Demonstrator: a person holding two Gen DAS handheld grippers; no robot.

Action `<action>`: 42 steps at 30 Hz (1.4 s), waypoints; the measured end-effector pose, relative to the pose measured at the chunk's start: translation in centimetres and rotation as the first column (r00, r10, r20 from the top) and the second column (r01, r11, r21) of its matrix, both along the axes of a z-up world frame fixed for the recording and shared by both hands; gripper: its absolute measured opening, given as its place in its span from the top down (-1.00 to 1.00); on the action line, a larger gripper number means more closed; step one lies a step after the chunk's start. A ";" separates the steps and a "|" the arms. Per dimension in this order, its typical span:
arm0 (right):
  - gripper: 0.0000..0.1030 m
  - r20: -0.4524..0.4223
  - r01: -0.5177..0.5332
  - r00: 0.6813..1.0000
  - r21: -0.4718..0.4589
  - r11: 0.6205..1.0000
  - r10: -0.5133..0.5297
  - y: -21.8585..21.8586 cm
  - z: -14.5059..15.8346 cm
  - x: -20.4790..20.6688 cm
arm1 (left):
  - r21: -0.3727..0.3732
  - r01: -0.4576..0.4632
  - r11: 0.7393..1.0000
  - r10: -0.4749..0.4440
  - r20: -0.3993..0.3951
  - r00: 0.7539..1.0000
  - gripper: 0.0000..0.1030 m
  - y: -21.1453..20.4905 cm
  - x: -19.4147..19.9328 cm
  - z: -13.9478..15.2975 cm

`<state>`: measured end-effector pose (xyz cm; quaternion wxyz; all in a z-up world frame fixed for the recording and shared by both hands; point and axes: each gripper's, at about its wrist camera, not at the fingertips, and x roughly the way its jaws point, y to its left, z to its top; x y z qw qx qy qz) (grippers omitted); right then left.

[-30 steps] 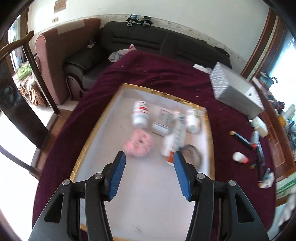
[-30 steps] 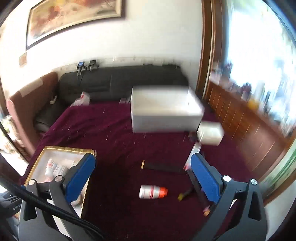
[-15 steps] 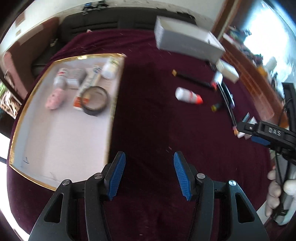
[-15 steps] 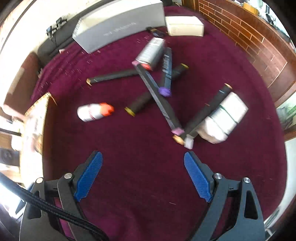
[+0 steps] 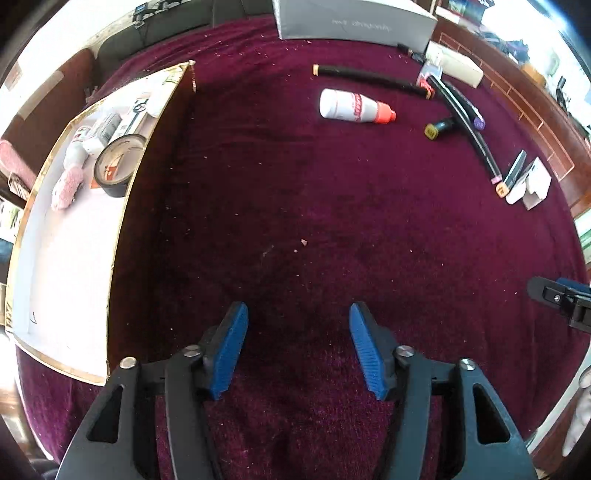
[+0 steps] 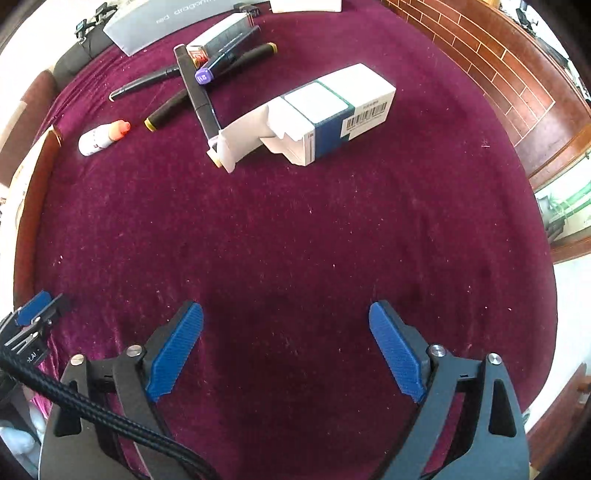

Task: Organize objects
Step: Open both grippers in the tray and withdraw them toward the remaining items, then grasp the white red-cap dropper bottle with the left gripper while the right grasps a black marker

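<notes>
Maroon cloth (image 5: pixel 295 206) now fills both views; left gripper (image 5: pixel 297 343) half-spread, right gripper (image 6: pixel 286 347) wide, both just widened, empty, nearing scattered markers (image 6: pixel 195 92) awaiting the tray (image 5: pixel 122 206).

The grey box (image 5: pixel 351 22) is running off the top edge in both views — its printed lettering is staying too small to read. The tray's (image 5: pixel 122 206) near wall is hiding part of the tape roll (image 5: pixel 116 166), and its far items are crowding together, labels illegible.

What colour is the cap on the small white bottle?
Orange, on the small white bottle; clearest in the left wrist view.
</notes>
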<state>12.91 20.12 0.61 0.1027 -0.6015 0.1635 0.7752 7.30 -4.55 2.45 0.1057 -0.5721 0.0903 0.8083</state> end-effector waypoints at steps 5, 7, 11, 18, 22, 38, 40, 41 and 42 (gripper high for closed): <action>-1.00 0.018 0.013 1.000 -0.015 1.000 -0.012 0.0 -0.5 -0.6 | 0.012 0.010 1.000 -0.011 0.017 1.000 -0.35 0.3 -0.2 -0.2; -1.00 0.048 0.022 0.999 0.008 1.000 -0.023 -0.3 -0.7 -1.1 | -0.005 0.031 0.999 -0.031 0.024 0.999 -0.57 0.8 -0.1 -0.4; -1.00 0.129 -0.001 0.992 0.084 0.996 -0.010 -1.3 -0.9 -2.2 | -0.005 0.052 0.999 -0.051 0.052 0.997 -0.88 1.2 -0.1 -0.8; -1.00 0.163 0.026 0.986 0.071 0.997 -0.037 -0.9 -1.2 -2.9 | -0.010 0.084 0.996 -0.082 0.085 0.993 -0.97 1.4 -0.1 -1.0; -1.00 0.131 0.081 0.987 0.091 0.992 -0.093 -0.8 -1.2 -2.7 | -0.016 0.137 0.990 -0.134 0.132 0.982 -0.96 1.6 -0.2 -1.0; -0.79 -0.020 0.132 0.991 -0.005 0.991 -0.132 2.8 3.4 -0.1 | -0.279 0.587 0.760 -0.648 -0.250 0.720 -0.91 9.0 -12.9 3.7; -0.79 -0.028 0.147 0.989 0.000 0.989 -0.147 4.2 4.0 0.0 | -0.313 0.624 0.716 -0.693 -0.214 0.689 -0.91 10.2 -12.3 1.7; -0.79 -0.033 0.155 0.987 0.003 0.988 -0.155 4.6 4.2 0.1 | -0.321 0.633 0.704 -0.704 -0.196 0.683 -0.90 10.8 -12.1 1.2; -0.79 -0.041 0.159 0.986 0.001 0.987 -0.159 4.8 4.5 -0.2 | -0.335 0.637 0.694 -0.710 -0.173 0.683 -0.86 11.3 -11.9 0.6</action>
